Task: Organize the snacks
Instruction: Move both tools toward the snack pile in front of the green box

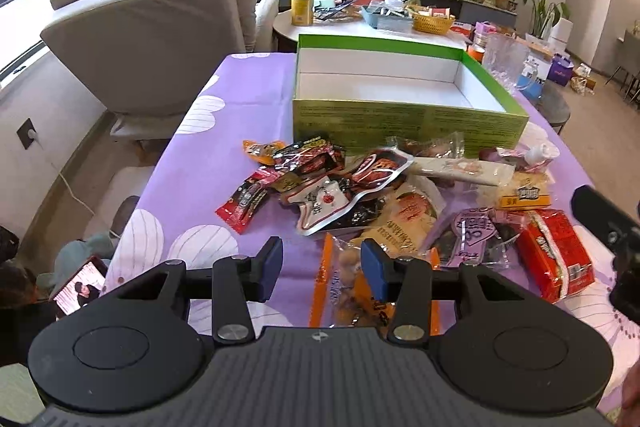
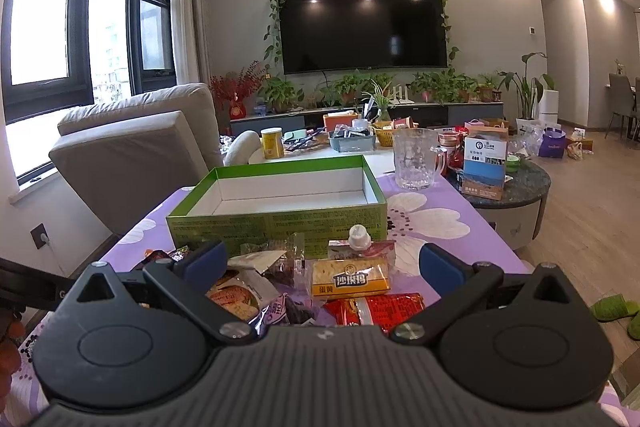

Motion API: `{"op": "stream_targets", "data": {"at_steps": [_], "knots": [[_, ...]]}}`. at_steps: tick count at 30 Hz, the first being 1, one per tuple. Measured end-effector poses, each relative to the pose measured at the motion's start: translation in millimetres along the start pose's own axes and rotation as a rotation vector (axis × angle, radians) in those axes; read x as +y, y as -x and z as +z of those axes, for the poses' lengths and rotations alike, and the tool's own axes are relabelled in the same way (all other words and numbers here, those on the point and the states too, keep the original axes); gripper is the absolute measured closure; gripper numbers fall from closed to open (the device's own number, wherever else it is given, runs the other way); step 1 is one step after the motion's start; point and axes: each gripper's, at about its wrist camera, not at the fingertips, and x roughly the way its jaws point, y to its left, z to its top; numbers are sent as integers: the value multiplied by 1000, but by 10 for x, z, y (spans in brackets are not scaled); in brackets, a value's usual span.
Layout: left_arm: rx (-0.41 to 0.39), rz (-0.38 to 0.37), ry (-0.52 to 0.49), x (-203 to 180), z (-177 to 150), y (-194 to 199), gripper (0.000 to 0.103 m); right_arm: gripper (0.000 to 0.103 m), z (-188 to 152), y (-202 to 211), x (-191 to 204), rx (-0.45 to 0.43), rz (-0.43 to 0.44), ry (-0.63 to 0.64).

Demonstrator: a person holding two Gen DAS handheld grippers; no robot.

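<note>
An empty green box (image 1: 408,117) with a white inside stands on the purple flowered tablecloth (image 1: 192,171); it also shows in the right wrist view (image 2: 276,221). A pile of snack packets lies in front of it: a red bag (image 1: 554,253), a yellow packet (image 2: 350,277), a white pouch (image 1: 320,205), dark red packets (image 1: 242,203). My left gripper (image 1: 322,269) is open above an orange-edged clear bag (image 1: 344,287). My right gripper (image 2: 322,265) is wide open over the yellow packet and shows at the right edge of the left wrist view (image 1: 612,239).
A grey armchair (image 1: 160,35) stands left of the table. A glass jug (image 2: 416,159) sits at the table's far right corner. A round side table (image 2: 516,187) with boxes stands to the right. A cluttered low table (image 2: 320,143) lies behind the box.
</note>
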Motion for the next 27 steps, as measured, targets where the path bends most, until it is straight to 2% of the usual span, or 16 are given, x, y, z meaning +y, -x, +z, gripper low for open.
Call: {"op": "stream_targets", "data": {"at_steps": [5, 11, 18, 21, 24, 27], "knots": [[-16, 2, -17, -10, -11, 23, 62, 44, -22, -25, -22, 28, -18, -17], [4, 14, -31, -10, -63, -36, 63, 44, -55, -35, -46, 46, -36, -32], [-76, 1, 21, 40, -76, 47, 63, 44, -60, -37, -56, 51, -34, -34], [-48, 0, 32, 67, -62, 24, 63, 44, -60, -35, -58, 52, -35, -35], [3, 20, -12, 51, -50, -25, 63, 44, -59, -35, -68, 52, -35, -38], [-17, 11, -30, 40, -62, 6, 63, 44, -64, -30, -71, 50, -33, -33]]}}
